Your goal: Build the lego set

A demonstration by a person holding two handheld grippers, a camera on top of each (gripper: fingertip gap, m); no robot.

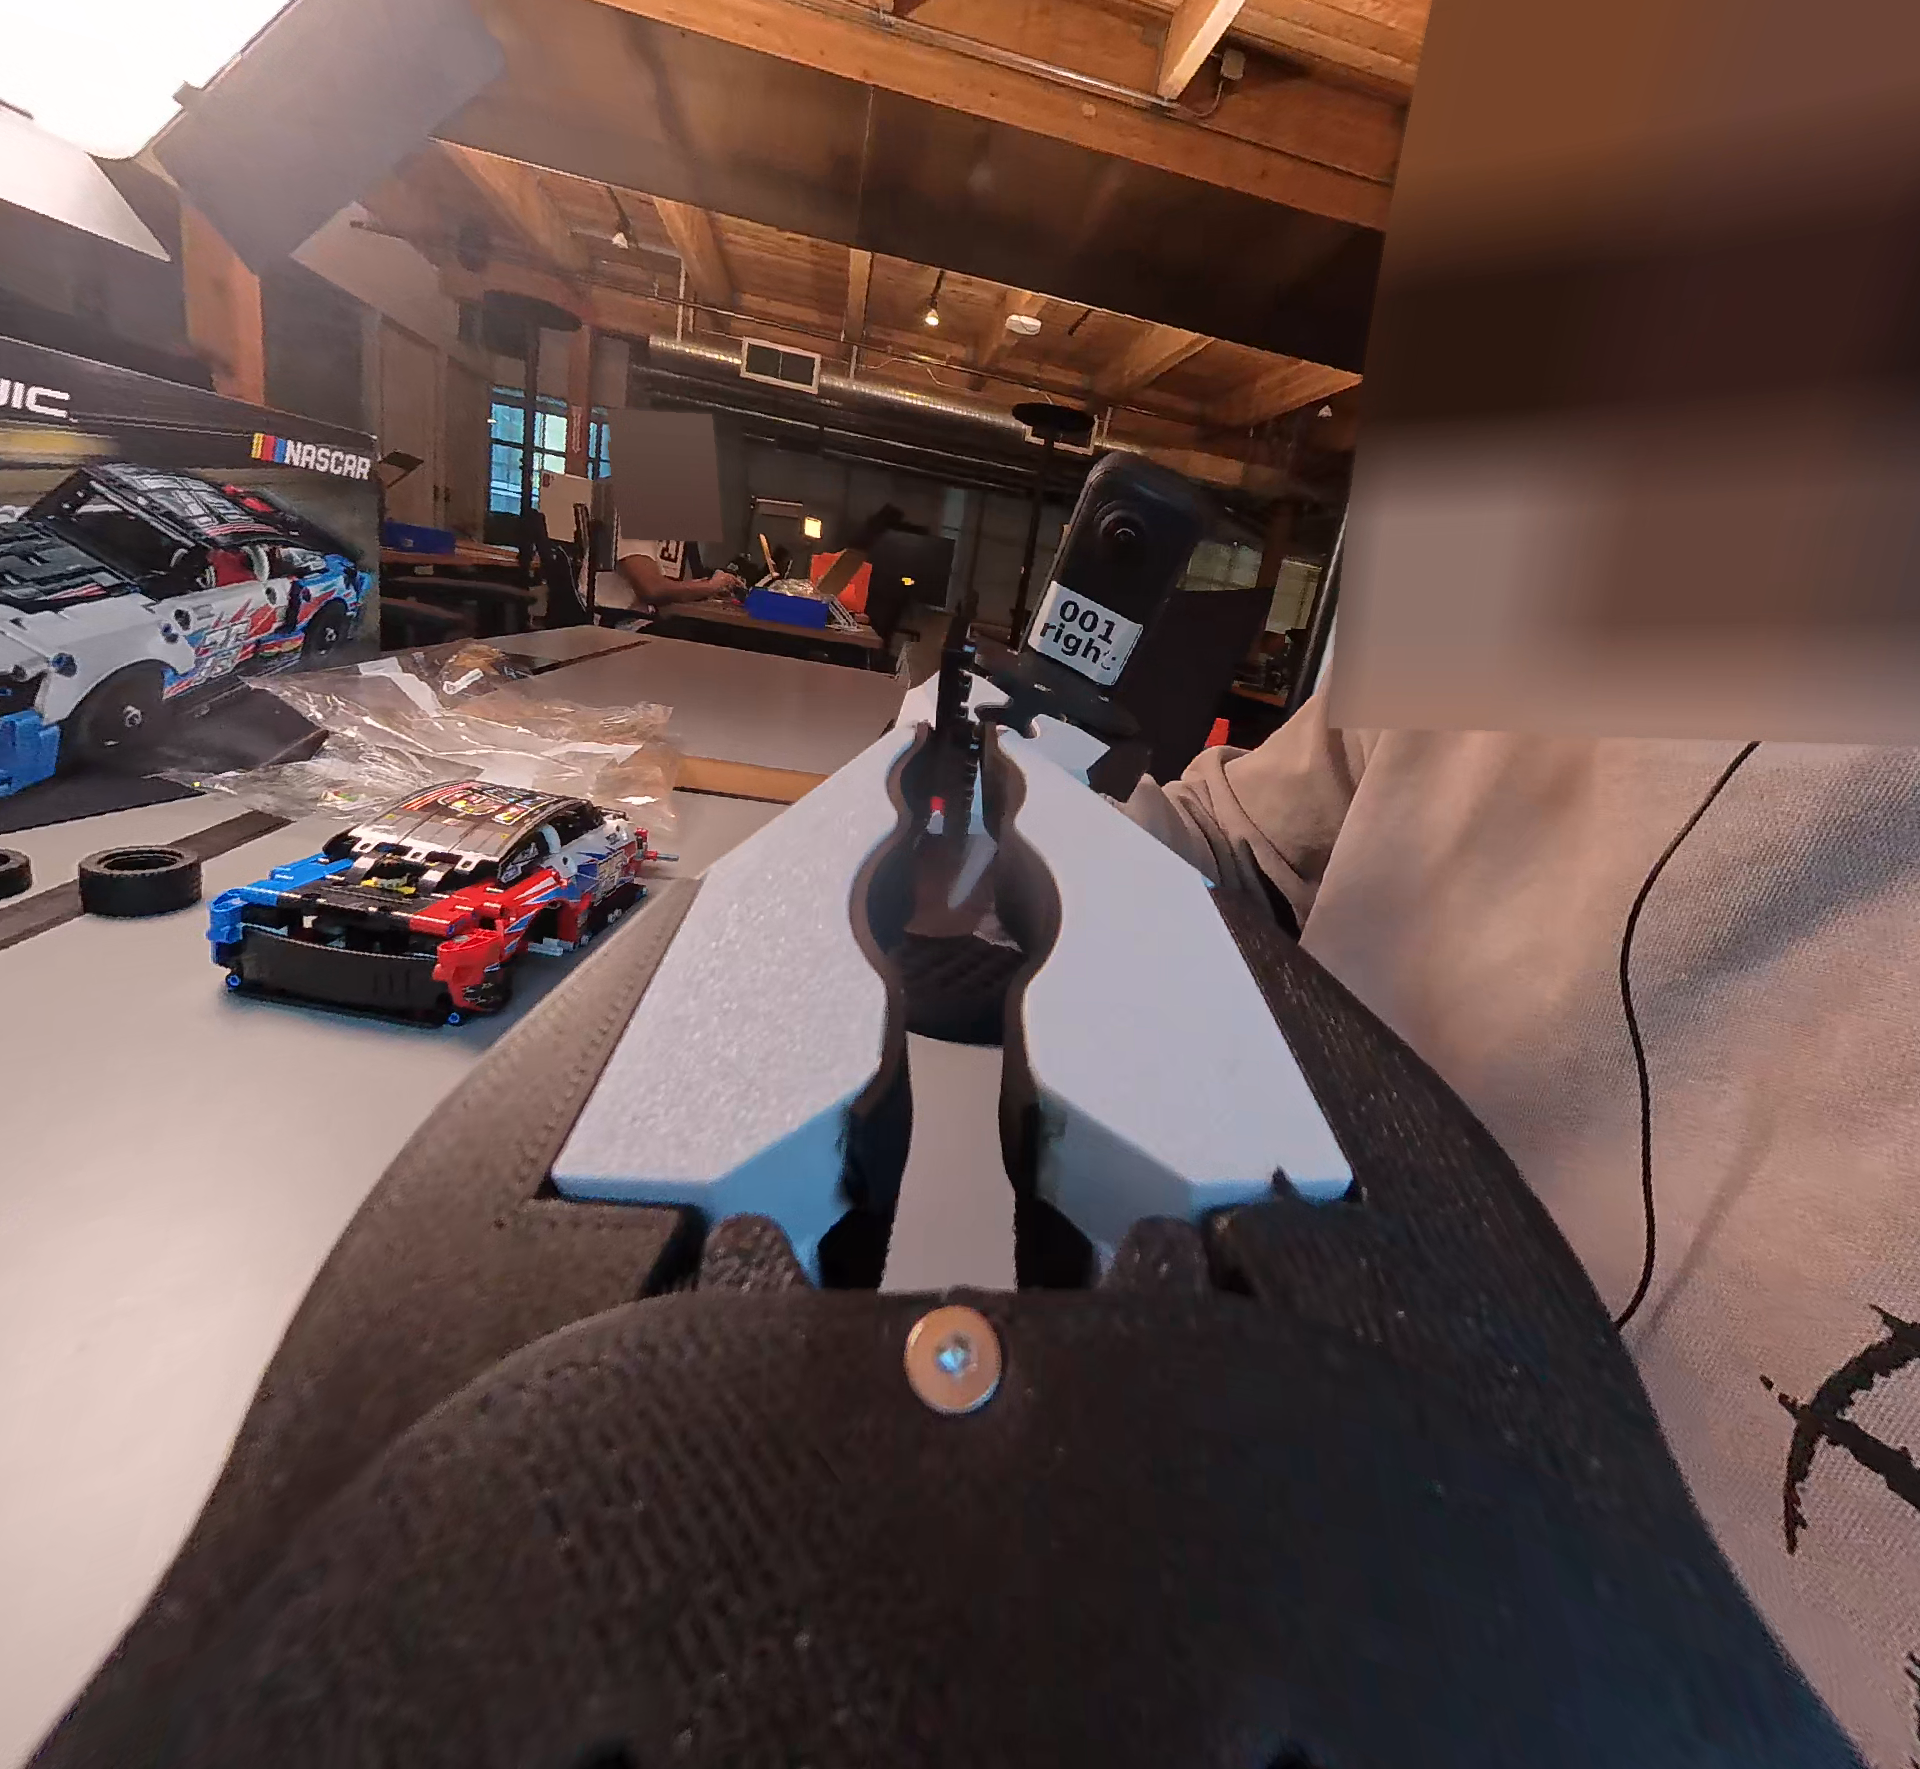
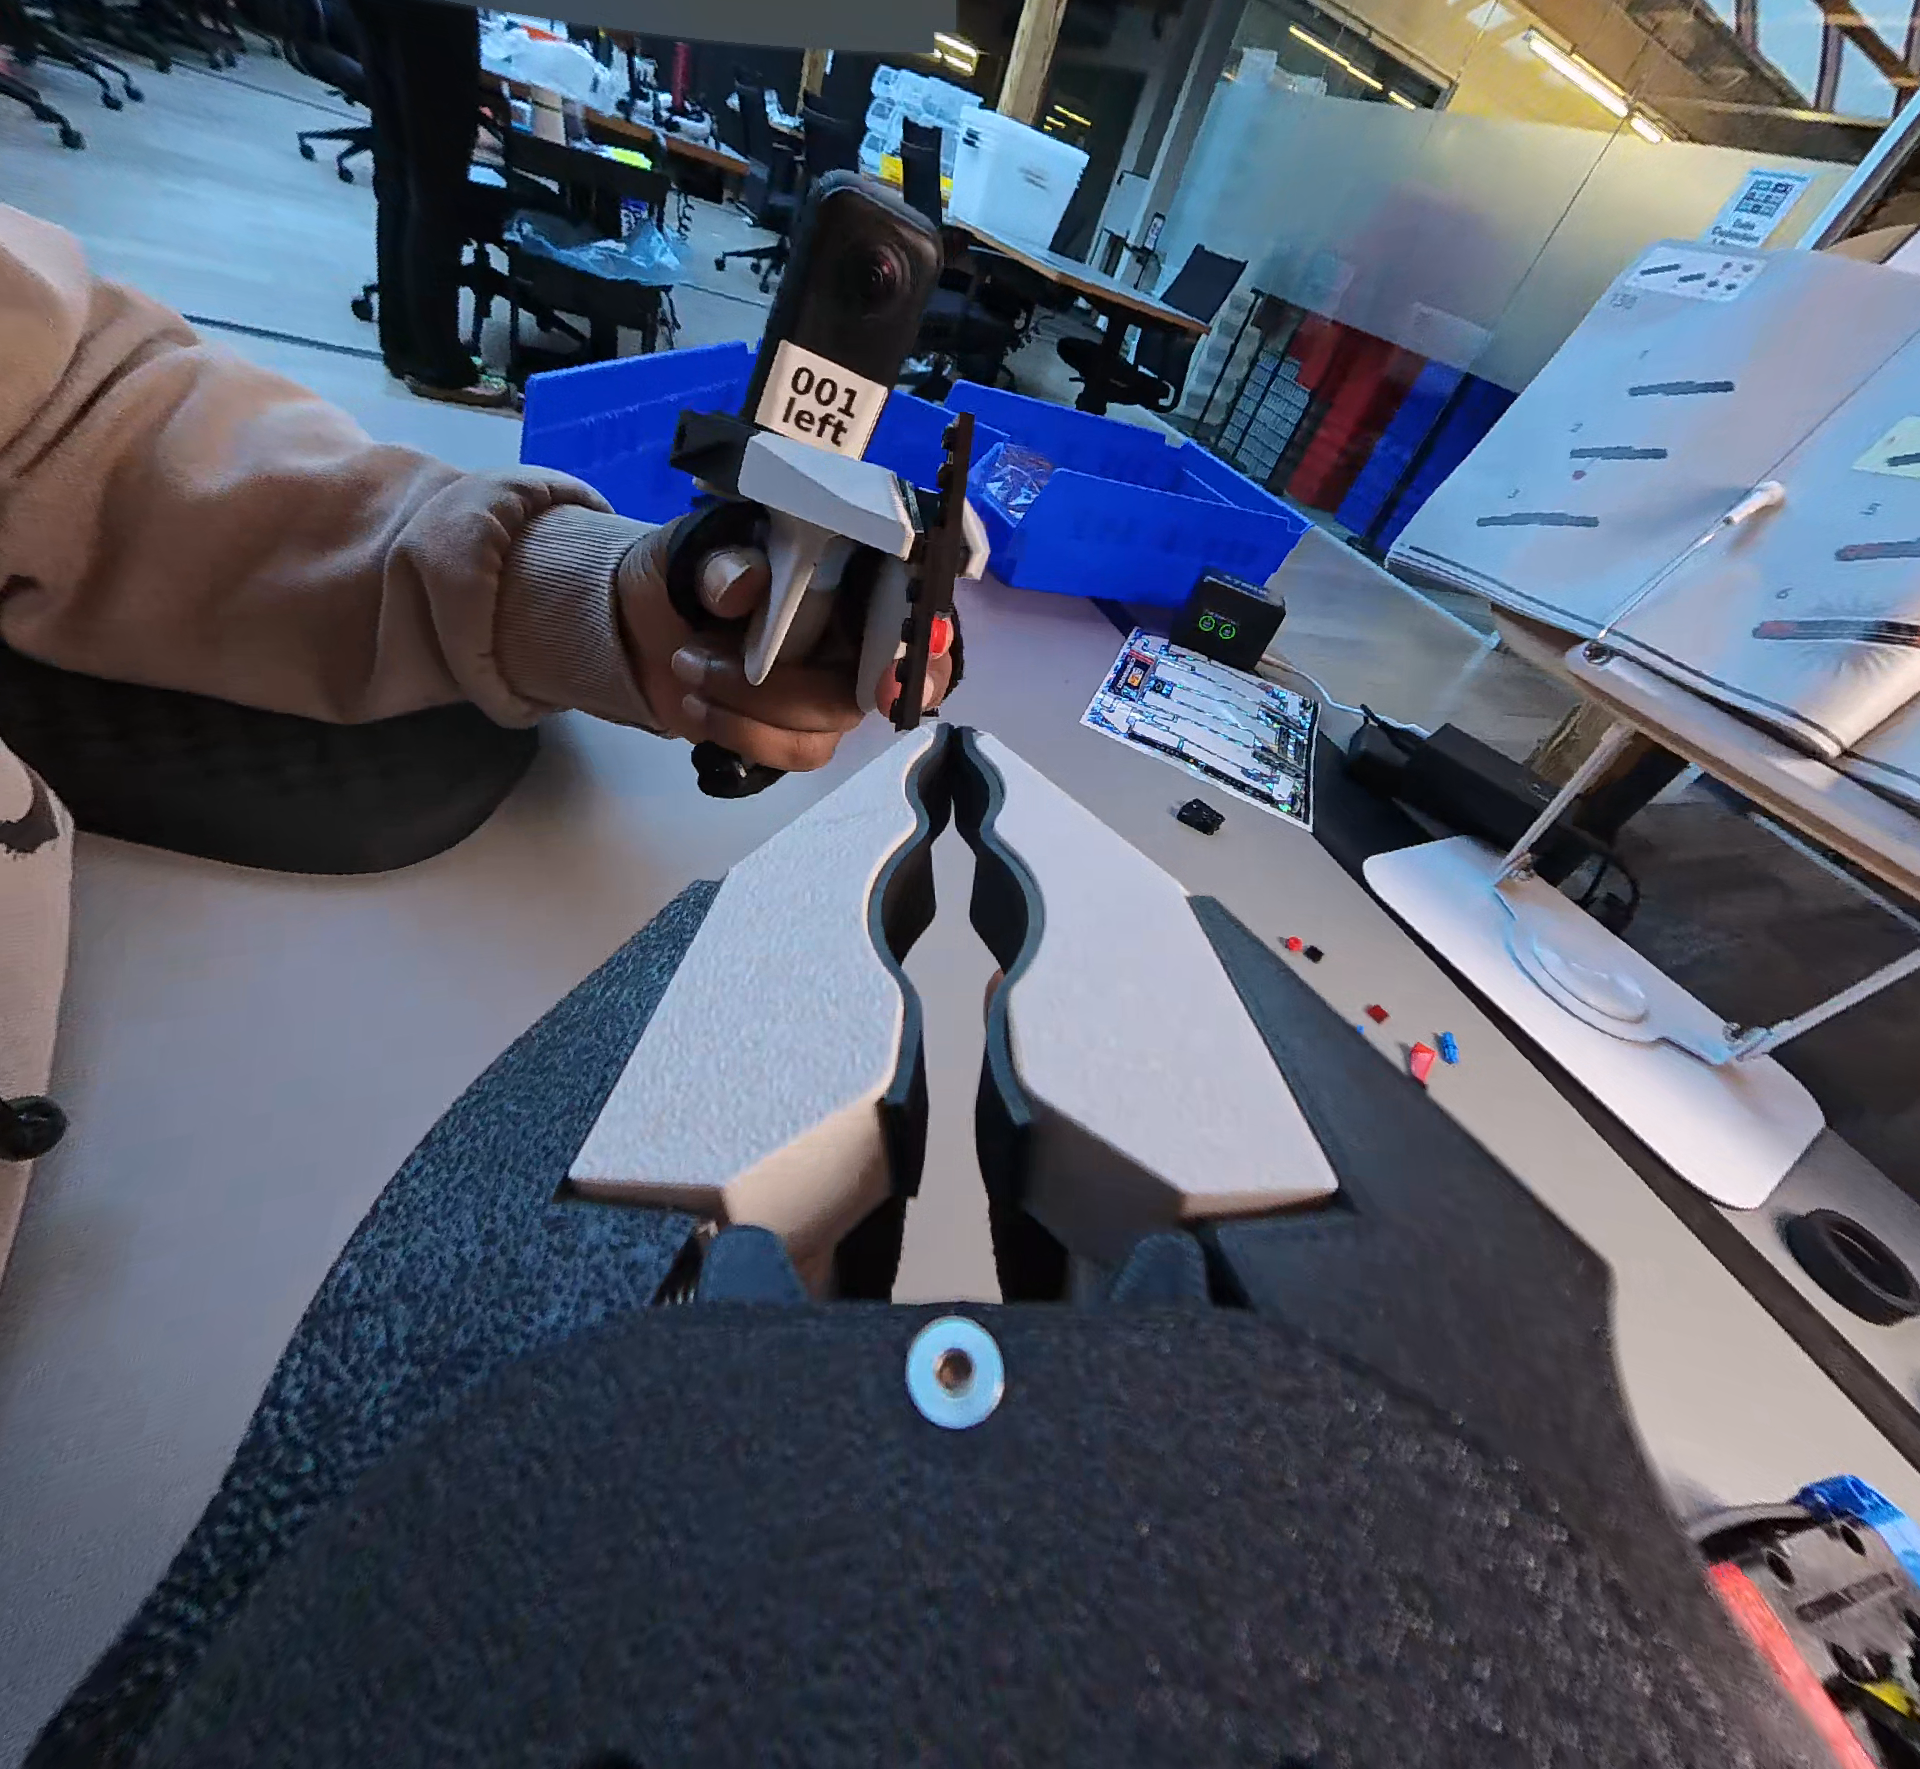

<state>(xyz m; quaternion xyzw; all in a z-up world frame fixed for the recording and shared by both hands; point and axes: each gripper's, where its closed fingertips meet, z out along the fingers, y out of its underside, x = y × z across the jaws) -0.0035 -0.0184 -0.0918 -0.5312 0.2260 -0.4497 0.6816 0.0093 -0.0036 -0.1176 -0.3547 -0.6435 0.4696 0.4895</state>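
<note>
Black beam (image 2: 938, 566) clenched in my left fingers (image 1: 961, 763); my right fingers (image 2: 951, 743), clenched on nothing, could knock it askew

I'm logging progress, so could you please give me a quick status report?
Left tool shut on black beam. Right tool shut, empty, tips just below the beam. Car on table, apart. Nothing in the way.
</note>
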